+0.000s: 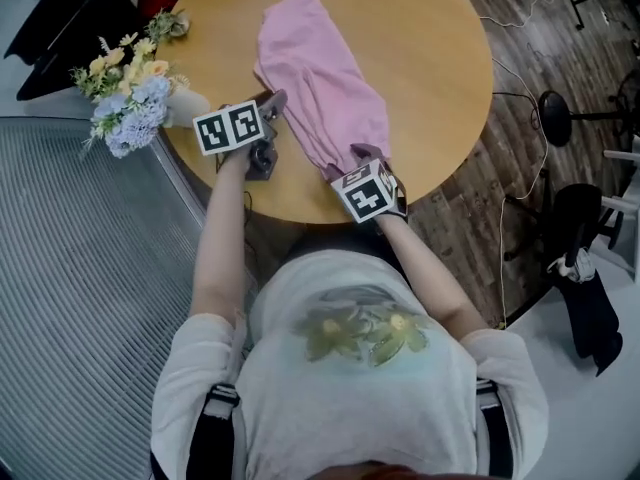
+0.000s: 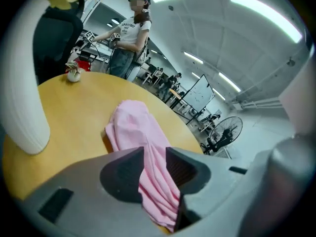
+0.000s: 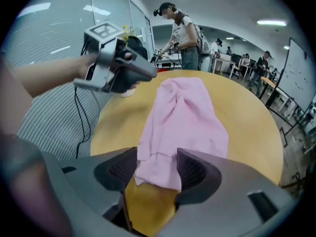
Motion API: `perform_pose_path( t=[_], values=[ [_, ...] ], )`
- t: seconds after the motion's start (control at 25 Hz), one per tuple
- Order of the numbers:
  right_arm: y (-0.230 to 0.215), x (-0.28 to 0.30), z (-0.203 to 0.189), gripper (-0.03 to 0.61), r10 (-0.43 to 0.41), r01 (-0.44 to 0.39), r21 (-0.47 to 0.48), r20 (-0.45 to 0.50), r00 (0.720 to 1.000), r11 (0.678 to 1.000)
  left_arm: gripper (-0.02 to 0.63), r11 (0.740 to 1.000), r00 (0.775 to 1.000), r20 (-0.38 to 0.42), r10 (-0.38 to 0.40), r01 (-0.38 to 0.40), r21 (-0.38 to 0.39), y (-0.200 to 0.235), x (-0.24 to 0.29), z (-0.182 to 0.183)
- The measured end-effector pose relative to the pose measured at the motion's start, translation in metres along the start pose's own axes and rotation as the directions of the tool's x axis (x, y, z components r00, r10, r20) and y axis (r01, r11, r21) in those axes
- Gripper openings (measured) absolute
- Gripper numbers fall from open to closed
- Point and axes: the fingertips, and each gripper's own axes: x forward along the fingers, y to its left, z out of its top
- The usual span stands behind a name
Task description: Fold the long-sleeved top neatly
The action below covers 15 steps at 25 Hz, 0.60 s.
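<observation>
A pink long-sleeved top lies bunched in a long strip on the round wooden table, running from the far side to the near edge. My left gripper hovers at the strip's left side, open and holding nothing. In the left gripper view the top shows through the gap of that gripper. My right gripper stands open over the strip's near end. In the right gripper view the cloth's end lies loose between the wide jaws, and the left gripper is raised clear of the cloth.
A bouquet in a white vase stands at the table's left edge, close to my left gripper, with a smaller flower ornament behind it. A person stands beyond the table. Black stands and cables sit on the floor at the right.
</observation>
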Motion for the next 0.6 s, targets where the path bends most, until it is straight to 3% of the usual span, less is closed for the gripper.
perform_pose_path(
  t=[0.16, 0.28, 0.44, 0.6],
  values=[
    [-0.001, 0.012, -0.023, 0.244, 0.026, -0.024, 0.016, -0.102, 0.994, 1.000, 0.160, 0.995, 0.996, -0.049, 0.072, -0.076, -0.071, 0.021, 0.034, 0.049],
    [0.000, 0.012, -0.025, 0.237, 0.063, -0.060, 0.034, -0.102, 0.993, 0.998, 0.160, 0.978, 0.978, -0.136, 0.160, -0.176, -0.115, 0.038, 0.055, 0.073],
    [-0.008, 0.005, -0.022, 0.136, 0.107, -0.101, 0.102, -0.060, 0.992, 0.990, 0.160, 0.940, 0.923, -0.327, 0.203, -0.277, -0.198, 0.044, 0.081, 0.067],
    [-0.010, 0.000, -0.021, 0.068, 0.156, -0.148, 0.142, -0.042, 0.987, 0.979, 0.187, 0.933, 0.862, -0.448, 0.235, -0.330, -0.145, 0.045, 0.107, 0.050]
  ],
)
